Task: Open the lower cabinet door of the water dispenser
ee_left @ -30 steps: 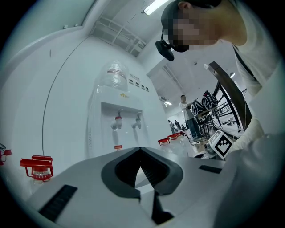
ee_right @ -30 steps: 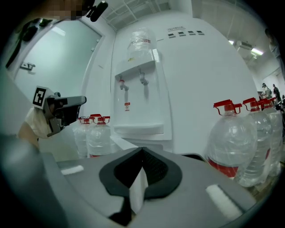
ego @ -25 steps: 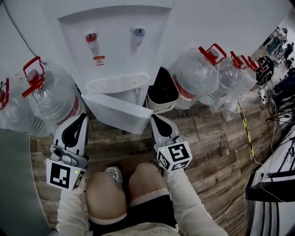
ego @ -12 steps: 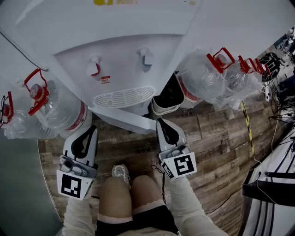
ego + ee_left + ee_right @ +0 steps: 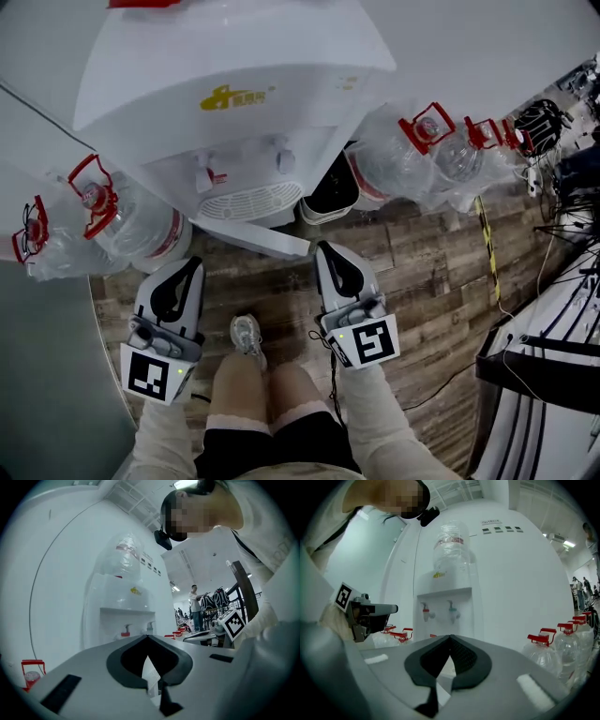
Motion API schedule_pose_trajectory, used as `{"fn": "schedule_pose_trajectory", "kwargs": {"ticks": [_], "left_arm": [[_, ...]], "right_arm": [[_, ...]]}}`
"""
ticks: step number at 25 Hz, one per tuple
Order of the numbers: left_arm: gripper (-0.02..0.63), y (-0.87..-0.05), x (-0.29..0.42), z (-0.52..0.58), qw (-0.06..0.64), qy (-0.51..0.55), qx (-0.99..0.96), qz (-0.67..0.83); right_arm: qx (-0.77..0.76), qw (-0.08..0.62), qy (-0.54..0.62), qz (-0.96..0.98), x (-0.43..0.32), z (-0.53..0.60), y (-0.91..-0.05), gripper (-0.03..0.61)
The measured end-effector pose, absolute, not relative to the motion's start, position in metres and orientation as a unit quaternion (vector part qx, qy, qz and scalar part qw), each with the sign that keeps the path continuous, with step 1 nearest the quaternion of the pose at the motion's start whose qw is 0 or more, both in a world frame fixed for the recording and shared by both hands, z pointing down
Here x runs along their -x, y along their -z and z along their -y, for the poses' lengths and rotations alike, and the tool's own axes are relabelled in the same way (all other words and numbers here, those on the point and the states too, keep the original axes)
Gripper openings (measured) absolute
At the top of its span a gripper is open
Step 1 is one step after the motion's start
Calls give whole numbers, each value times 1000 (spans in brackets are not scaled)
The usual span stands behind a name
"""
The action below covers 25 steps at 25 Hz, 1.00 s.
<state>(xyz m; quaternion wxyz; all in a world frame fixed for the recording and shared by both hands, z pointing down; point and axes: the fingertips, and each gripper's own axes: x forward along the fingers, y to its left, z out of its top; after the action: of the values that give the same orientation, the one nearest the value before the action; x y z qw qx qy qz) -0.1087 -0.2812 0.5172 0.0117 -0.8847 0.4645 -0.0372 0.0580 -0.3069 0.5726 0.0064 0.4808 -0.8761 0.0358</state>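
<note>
The white water dispenser [image 5: 234, 84] stands ahead of me, seen from above, with its two taps and drip grille. At its foot the lower cabinet door [image 5: 258, 237] sticks out as a white panel, swung open. My left gripper [image 5: 194, 262] hovers just left of the door's edge, shut and empty. My right gripper [image 5: 322, 247] is close to the door's right end, also shut on nothing. In the left gripper view the dispenser [image 5: 126, 606] rises beyond the closed tips [image 5: 147, 637]. The right gripper view shows the taps [image 5: 438, 611] above its closed tips [image 5: 450, 637].
Clear water jugs with red handles stand on the left [image 5: 122, 220] and on the right [image 5: 403, 155] of the dispenser. A dark bin [image 5: 333, 192] stands against its right side. Cables [image 5: 553, 216] and equipment lie far right. The person's knees and shoe [image 5: 246, 333] are between the grippers.
Both grippers have risen together with the head, so the dispenser's top now shows. They stayed shut and empty. The door remains swung out.
</note>
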Motion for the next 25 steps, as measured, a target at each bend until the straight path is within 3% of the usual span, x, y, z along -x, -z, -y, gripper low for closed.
{"fn": "schedule_pose_trajectory", "kwargs": {"ticks": [16,25], "left_arm": [[3,-290,100,228,39,34,869,-492],[3,-202,98,193,45,32,859,-510]], "right_arm": [[-485,9,-25,874,-72,252,-345,9],[-484,17,0,875,-84,217,-242,9]]}}
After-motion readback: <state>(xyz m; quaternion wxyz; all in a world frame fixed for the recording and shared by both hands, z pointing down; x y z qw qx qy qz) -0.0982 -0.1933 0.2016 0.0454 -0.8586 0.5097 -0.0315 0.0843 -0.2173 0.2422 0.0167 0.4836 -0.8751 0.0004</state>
